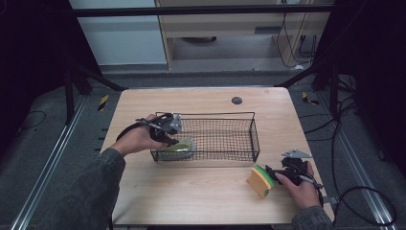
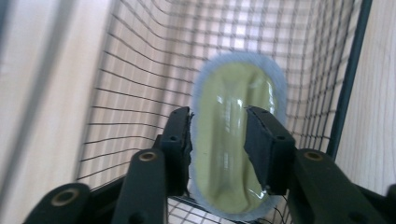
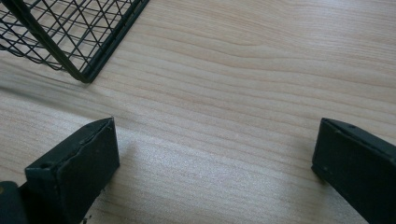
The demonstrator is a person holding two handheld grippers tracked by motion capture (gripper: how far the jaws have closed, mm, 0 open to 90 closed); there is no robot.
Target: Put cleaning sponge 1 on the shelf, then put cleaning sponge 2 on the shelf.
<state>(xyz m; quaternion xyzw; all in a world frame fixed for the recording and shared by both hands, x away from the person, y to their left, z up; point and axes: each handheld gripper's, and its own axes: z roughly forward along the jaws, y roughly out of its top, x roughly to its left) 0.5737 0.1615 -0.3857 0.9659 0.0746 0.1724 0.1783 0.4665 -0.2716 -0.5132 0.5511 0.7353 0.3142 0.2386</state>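
Left gripper (image 2: pixel 218 140) sits in the wire basket's (image 1: pixel 253 139) left end, jaws slightly parted astride the yellow-green scrubbing pad (image 2: pixel 233 140), its long axis running between them; right gripper (image 3: pixel 215 158) wide open, empty.

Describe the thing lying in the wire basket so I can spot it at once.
On the wooden table stands a black wire basket. At its left end, under the left gripper, lies an oval yellow-green pad with a pale blue fuzzy rim. The other scrubber, a green-and-orange sponge, lies outside near the right gripper.
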